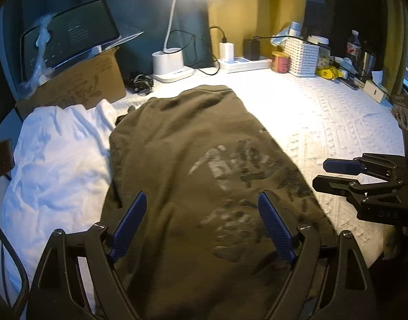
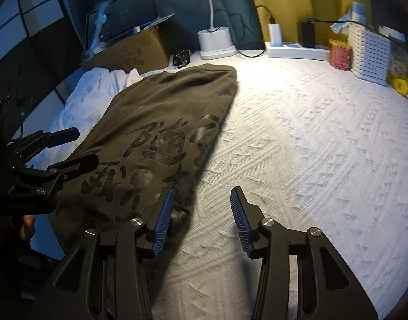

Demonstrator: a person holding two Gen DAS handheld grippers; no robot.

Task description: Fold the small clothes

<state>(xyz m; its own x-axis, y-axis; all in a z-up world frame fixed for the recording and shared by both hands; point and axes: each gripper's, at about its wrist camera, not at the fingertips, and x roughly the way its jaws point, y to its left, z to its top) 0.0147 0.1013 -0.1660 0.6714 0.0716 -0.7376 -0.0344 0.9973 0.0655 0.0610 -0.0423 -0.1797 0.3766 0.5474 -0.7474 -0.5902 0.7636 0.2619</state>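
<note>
An olive-brown garment (image 1: 177,146) (image 2: 161,106) with dark printed characters lies flat and lengthwise on the white textured cover (image 1: 324,112) (image 2: 297,133). My left gripper (image 1: 202,197) (image 2: 86,146) hovers over its near half with the jaws wide apart and only the cloth's surface showing below them. My right gripper (image 2: 202,192) (image 1: 320,173) is open beside the garment's right edge. Its left finger sits over the hem and its right finger over bare cover, and neither pad presses on the cloth. A crumpled white garment (image 1: 57,154) (image 2: 89,93) lies to the left, partly under the olive one.
At the back left a cardboard box (image 1: 78,82) carries a tablet (image 1: 70,34). Along the back stand a lamp base (image 1: 169,64), a power strip (image 1: 244,62), a red can (image 1: 280,62), a white basket (image 1: 302,56) and a bottle (image 1: 353,44).
</note>
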